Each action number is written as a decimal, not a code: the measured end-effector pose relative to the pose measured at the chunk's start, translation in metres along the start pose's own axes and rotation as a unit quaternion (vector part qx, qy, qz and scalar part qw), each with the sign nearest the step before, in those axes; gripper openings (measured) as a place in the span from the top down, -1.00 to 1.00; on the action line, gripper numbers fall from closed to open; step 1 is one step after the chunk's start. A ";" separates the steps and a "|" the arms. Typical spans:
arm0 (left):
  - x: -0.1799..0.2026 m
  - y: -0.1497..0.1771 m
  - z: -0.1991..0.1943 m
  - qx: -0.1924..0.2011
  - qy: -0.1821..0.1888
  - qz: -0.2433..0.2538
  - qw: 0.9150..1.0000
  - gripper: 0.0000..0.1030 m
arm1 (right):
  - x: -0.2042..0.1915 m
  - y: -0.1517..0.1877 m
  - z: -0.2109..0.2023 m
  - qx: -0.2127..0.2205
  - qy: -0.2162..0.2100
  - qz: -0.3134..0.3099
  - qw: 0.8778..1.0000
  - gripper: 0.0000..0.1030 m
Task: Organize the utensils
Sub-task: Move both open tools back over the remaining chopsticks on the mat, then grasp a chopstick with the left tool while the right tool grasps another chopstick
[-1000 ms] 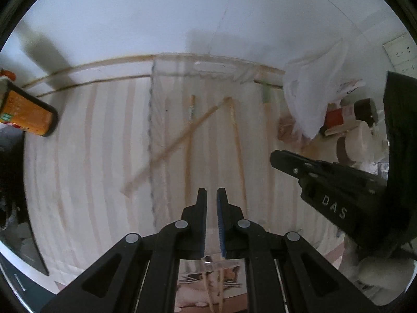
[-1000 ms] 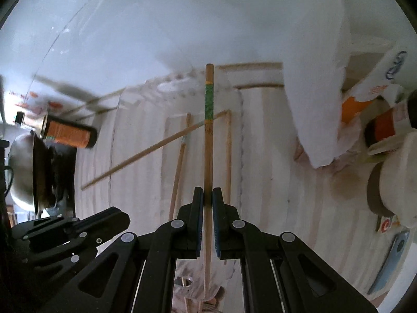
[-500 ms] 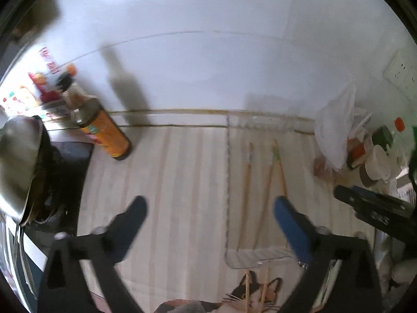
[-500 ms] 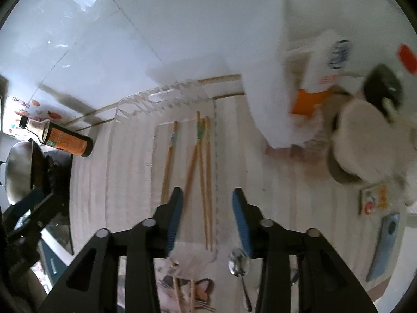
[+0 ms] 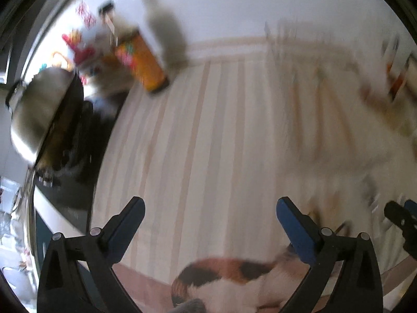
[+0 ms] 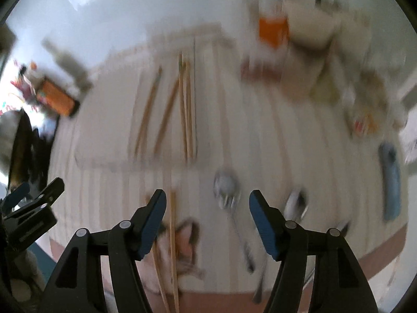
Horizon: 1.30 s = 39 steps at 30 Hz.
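Observation:
Both views are blurred by motion. In the right wrist view, several wooden chopsticks (image 6: 182, 99) lie side by side in a clear tray (image 6: 86, 160) on the striped mat. Two loose chopsticks (image 6: 172, 247) lie near the front edge, between my right gripper's fingers. Two metal spoons (image 6: 226, 185) (image 6: 294, 206) lie right of them. My right gripper (image 6: 207, 210) is open and empty above these. My left gripper (image 5: 210, 217) is open and empty over bare striped mat; it also shows at the left edge of the right wrist view (image 6: 31, 203).
An orange-labelled bottle (image 5: 142, 61) stands at the back left by a steel pot (image 5: 34, 112) on a black stove. Jars, an orange pack (image 6: 273, 30) and a white bag crowd the back right. A blue object (image 6: 391, 182) lies at the right. A cat picture (image 5: 226, 284) sits at the front edge.
The right gripper has let go of the chopstick, which now lies in the tray, and pulled back toward the front edge. The left gripper has opened wide and swung back and left.

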State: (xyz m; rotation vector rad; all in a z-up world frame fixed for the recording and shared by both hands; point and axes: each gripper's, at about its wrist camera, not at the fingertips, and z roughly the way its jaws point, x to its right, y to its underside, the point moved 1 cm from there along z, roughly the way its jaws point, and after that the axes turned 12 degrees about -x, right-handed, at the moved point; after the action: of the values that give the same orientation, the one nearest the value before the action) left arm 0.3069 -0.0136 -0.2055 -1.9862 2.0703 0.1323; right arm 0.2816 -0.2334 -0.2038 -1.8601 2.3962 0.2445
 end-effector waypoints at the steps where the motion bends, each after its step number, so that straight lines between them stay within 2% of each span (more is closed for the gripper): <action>1: -0.001 0.007 0.010 -0.010 -0.005 -0.001 1.000 -1.00 | -0.002 0.008 0.013 -0.016 -0.004 0.002 1.000 -0.27; 3: -0.004 0.022 0.029 -0.030 -0.014 -0.005 0.999 -1.00 | -0.009 0.022 0.035 -0.035 -0.005 0.003 0.999 -0.08; 7: -0.008 0.049 0.054 -0.062 -0.023 -0.002 0.998 -1.00 | -0.029 0.042 0.069 -0.070 -0.015 -0.008 0.997 0.08; 8: -0.007 0.054 0.057 -0.068 -0.024 0.001 0.997 -1.00 | -0.033 0.046 0.077 -0.076 -0.012 -0.015 0.997 0.18; 9: -0.006 0.058 0.061 -0.074 -0.024 0.004 0.997 -1.00 | -0.037 0.049 0.082 -0.081 -0.007 -0.023 0.996 0.30; 10: -0.004 0.060 0.062 -0.079 -0.023 0.008 0.997 -1.00 | -0.042 0.051 0.081 -0.065 0.012 -0.036 0.997 0.39; 11: -0.002 0.062 0.063 -0.082 -0.019 0.011 0.996 -1.00 | -0.044 0.052 0.083 -0.068 0.026 -0.047 0.996 0.75; 12: 0.001 0.063 0.063 -0.084 -0.012 0.014 0.996 -1.00 | -0.042 0.052 0.084 -0.074 0.029 -0.047 0.996 0.87; 15: 0.013 0.063 0.056 -0.084 0.018 0.021 0.996 -0.99 | -0.022 0.049 0.081 -0.072 0.053 -0.030 0.996 0.87; 19: 0.041 0.062 0.050 -0.098 0.086 0.036 0.991 -0.99 | 0.017 0.049 0.077 -0.077 0.062 -0.010 0.995 0.87; 21: 0.060 0.063 0.053 -0.121 0.131 0.046 0.983 -0.85 | 0.034 0.051 0.076 -0.081 0.057 0.003 0.995 0.87; 23: 0.076 0.066 0.057 -0.140 0.155 0.060 0.976 -0.56 | 0.048 0.054 0.076 -0.085 0.043 0.008 0.995 0.87; 24: 0.085 0.069 0.059 -0.147 0.161 0.069 0.974 -0.48 | 0.054 0.055 0.076 -0.085 0.041 0.013 0.995 0.87; 25: 0.093 0.071 0.061 -0.151 0.160 0.078 0.972 -0.33 | 0.058 0.055 0.076 -0.085 0.038 0.014 0.996 0.87; 27: 0.106 0.075 0.058 -0.134 0.130 0.102 0.977 -0.27 | 0.062 0.056 0.076 -0.084 0.035 0.016 0.996 0.87; 28: 0.109 0.076 0.057 -0.131 0.125 0.107 0.978 -0.16 | 0.063 0.056 0.077 -0.084 0.036 0.017 0.996 0.87; 29: 0.110 0.076 0.054 -0.124 0.126 0.110 0.978 0.16 | 0.069 0.055 0.076 -0.083 0.037 0.017 0.996 0.87; 30: 0.110 0.076 0.051 -0.120 0.125 0.113 0.978 0.36 | 0.071 0.056 0.076 -0.083 0.038 0.017 0.996 0.87; 31: 0.109 0.075 0.050 -0.122 0.124 0.115 0.978 0.68 | 0.071 0.057 0.076 -0.082 0.041 0.016 0.996 0.87; 32: 0.107 0.074 0.050 -0.123 0.123 0.115 0.978 0.89 | 0.066 0.058 0.075 -0.082 0.043 0.016 0.996 0.86; 39: 0.068 0.070 0.062 -0.132 0.104 0.087 0.982 0.91 | 0.038 0.065 0.076 -0.080 0.056 0.005 0.995 0.86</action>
State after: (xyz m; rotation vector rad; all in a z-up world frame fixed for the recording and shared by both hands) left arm 0.2436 -0.0600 -0.2905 -2.0372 2.4754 0.2563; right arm 0.2077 -0.2400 -0.2804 -1.9780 2.5296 0.3514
